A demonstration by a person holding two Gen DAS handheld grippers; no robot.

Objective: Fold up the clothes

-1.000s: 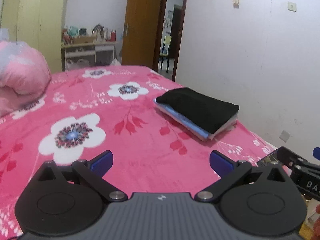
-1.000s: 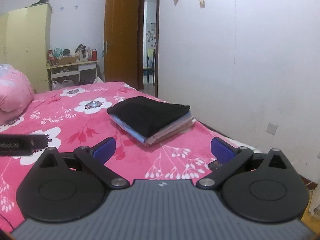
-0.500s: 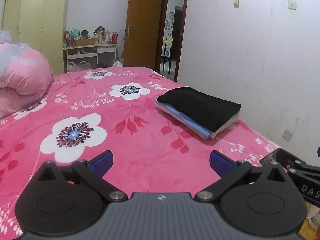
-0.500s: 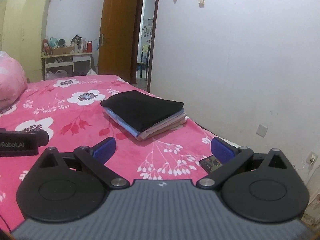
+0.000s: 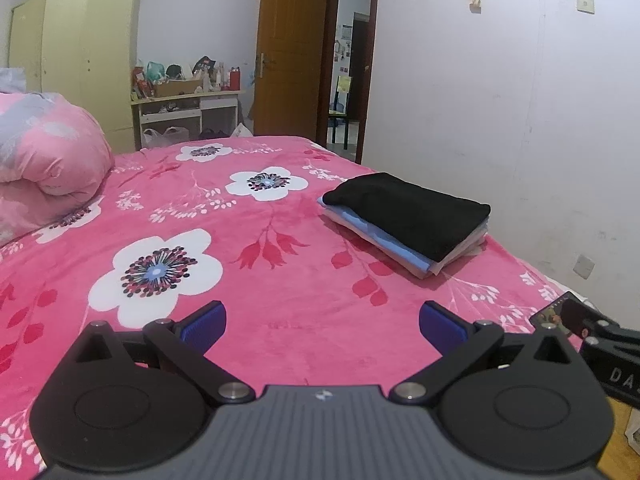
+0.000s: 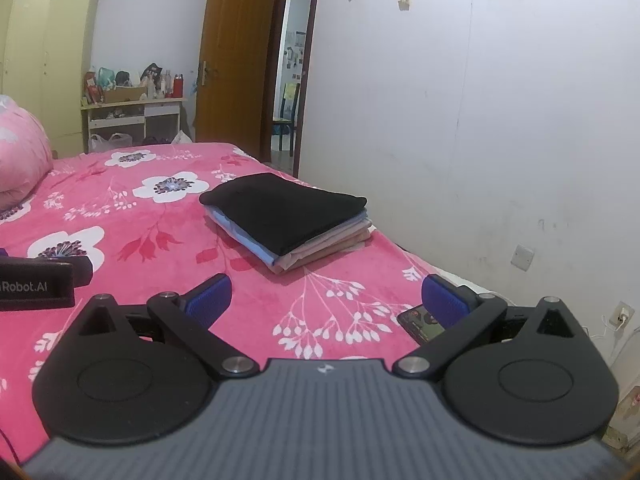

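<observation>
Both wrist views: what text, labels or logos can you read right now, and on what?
"Robot.AI": white letters on the black body of the left gripper, start cut off by the frame edge.
"DA": white letters on the black body of the right gripper, rest cut off.
Dark phone screen on the pink floral bedspread: too small.
Doorway posters: blurred.

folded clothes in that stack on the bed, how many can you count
About 4, all in one stack of folded clothes near the bed's wall-side edge: a black garment on top, a light blue one under it, then roughly two beige layers. Thinner pieces may be hidden between.
</observation>
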